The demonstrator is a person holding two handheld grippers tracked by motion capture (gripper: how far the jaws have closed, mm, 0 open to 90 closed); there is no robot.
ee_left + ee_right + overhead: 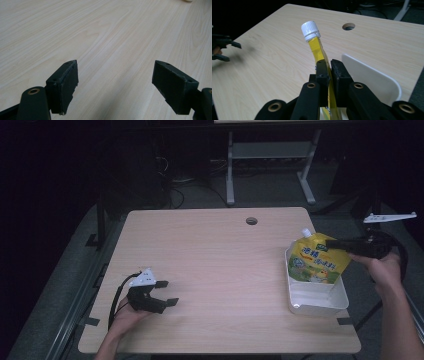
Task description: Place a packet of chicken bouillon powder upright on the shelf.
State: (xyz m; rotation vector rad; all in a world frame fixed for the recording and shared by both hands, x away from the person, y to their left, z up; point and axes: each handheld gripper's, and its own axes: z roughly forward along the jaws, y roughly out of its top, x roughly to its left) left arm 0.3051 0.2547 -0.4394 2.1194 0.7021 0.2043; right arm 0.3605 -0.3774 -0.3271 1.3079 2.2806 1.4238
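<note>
Our right gripper (pixel 326 65) has its jaws closed tight on the yellow pouch (pixel 320 51), pinching the flat upper edge below the white screw cap (pixel 310 30), which tilts up and away from us. In the high view the right gripper (pixel 336 243) comes in level from the right side, and the yellow pouch (pixel 318 259) stands tilted in the far end of the white tray (pixel 320 301), its printed face towards us. The tray sits at the right edge of the wooden surface (pixel 215 265), near a round cable hole (pixel 251 221). Well apart, at the near left, our left gripper (pixel 166 292) rests low over bare wood with its jaws spread wide and nothing between them; its fingertips (pixel 65 82) frame only wood grain.
</note>
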